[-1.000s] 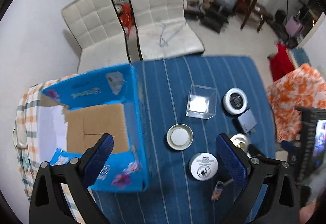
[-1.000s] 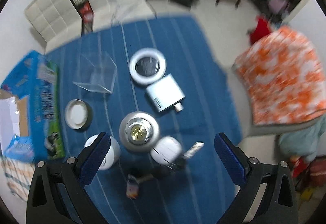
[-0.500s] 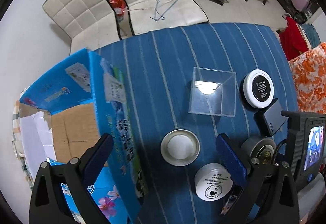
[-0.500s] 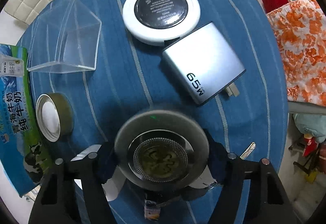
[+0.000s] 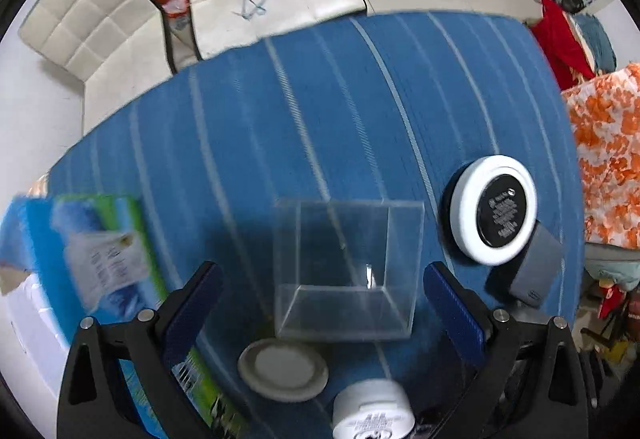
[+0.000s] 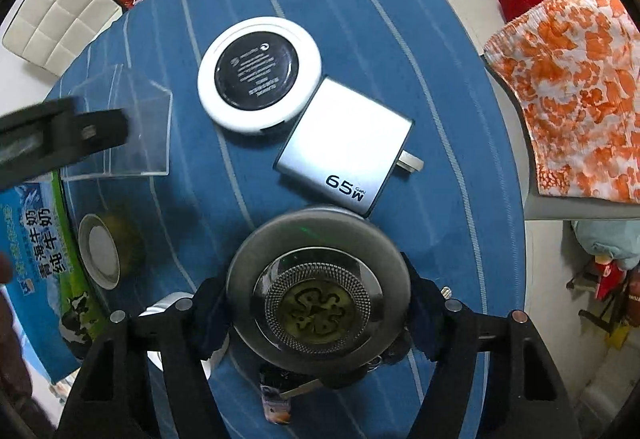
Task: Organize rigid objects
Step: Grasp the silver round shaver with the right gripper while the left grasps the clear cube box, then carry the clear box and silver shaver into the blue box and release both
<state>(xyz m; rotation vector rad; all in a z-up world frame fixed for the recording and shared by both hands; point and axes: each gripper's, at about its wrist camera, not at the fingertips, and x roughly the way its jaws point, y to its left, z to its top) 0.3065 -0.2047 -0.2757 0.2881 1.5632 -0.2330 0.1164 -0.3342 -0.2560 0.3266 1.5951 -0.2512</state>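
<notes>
Barely started: my right tongs (image 6: 318, 313) pinch the round silver metal tin (image 6: 318, 291) just above the blue striped table (image 6: 248, 207), left tongs (image 5: 320, 303) spread around the clear plastic box (image 5: 346, 271), everything else unsorted.

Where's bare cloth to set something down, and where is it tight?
Free: the far stretch of the blue striped cloth, beyond the clear box and the white-rimmed disc. Also the strip right of the grey 65W charger. Tight: near side, where the tin lid, charger and metal canister bunch together.

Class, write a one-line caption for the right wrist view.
Right gripper clamps a round metal tin above a striped blue cloth.
</notes>
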